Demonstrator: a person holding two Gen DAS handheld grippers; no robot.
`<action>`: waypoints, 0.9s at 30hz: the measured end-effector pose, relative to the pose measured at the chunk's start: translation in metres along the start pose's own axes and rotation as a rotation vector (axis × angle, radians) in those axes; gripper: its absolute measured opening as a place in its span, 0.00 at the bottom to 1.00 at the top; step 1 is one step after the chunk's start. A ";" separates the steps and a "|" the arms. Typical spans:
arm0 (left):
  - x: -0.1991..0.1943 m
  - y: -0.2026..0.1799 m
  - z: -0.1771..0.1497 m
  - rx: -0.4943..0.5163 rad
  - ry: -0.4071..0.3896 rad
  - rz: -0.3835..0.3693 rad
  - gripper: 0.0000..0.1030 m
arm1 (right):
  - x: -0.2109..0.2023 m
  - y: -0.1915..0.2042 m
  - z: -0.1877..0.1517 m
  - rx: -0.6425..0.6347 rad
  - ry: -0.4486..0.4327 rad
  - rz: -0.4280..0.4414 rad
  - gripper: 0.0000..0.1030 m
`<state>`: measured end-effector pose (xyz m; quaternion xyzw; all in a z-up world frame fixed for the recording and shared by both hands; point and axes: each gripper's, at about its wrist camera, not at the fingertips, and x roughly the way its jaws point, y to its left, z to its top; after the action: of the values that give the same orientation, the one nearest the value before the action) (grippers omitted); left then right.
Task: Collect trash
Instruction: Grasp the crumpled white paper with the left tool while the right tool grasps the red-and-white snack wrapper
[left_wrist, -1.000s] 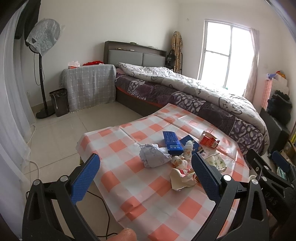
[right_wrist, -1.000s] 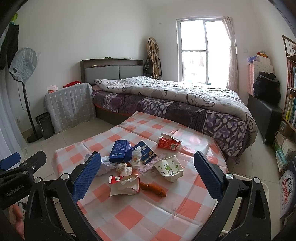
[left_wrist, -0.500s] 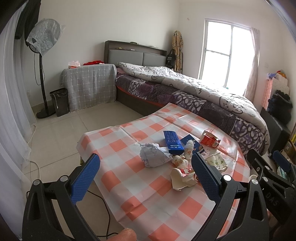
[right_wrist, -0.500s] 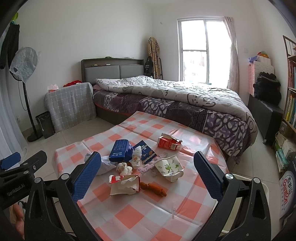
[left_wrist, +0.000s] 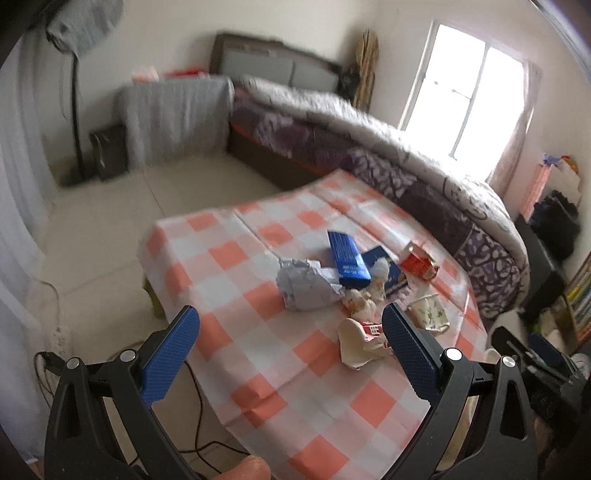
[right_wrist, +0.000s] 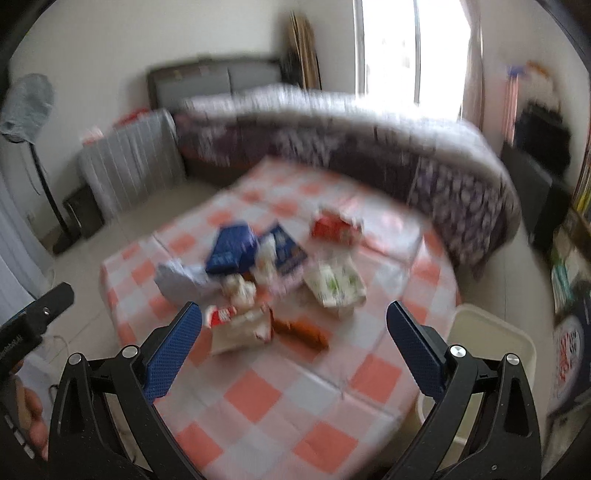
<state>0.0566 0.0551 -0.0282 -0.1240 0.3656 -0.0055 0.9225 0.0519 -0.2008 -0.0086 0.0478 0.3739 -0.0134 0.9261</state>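
Trash lies in a heap on the checked table (left_wrist: 236, 347): a crumpled grey paper (left_wrist: 306, 288), a blue pack (left_wrist: 348, 258), a red carton (left_wrist: 417, 263), a crushed floral paper cup (left_wrist: 428, 314) and a torn white wrapper (left_wrist: 360, 343). In the blurred right wrist view I see the same heap: the blue pack (right_wrist: 231, 251), the red carton (right_wrist: 330, 229), the cup (right_wrist: 336, 282), the wrapper (right_wrist: 240, 328) and an orange scrap (right_wrist: 301, 330). My left gripper (left_wrist: 290, 326) is open and empty above the table's near edge. My right gripper (right_wrist: 293, 321) is open and empty, short of the heap.
A cream bin (right_wrist: 491, 343) stands by the table's right side. A bed (left_wrist: 369, 147) runs behind the table. A covered cabinet (left_wrist: 177, 114), a dark waste bin (left_wrist: 109, 151) and a standing fan (left_wrist: 74, 92) are at the back left. Cables (left_wrist: 199, 428) lie on the floor.
Both grippers have tipped downward and moved toward the table; both views are now motion-blurred. The trash has not moved and both grippers stay open.
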 end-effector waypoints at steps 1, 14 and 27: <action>0.009 0.003 0.004 -0.012 0.038 -0.015 0.93 | 0.004 -0.005 0.006 0.027 0.026 0.006 0.93; 0.139 -0.004 0.023 -0.209 0.331 0.012 0.93 | 0.100 -0.124 -0.032 0.624 0.412 0.194 0.93; 0.196 0.010 0.023 -0.347 0.408 -0.058 0.56 | 0.118 -0.107 -0.033 0.628 0.448 0.227 0.93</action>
<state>0.2147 0.0502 -0.1465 -0.2867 0.5357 0.0061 0.7942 0.1076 -0.3026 -0.1231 0.3710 0.5365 -0.0138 0.7578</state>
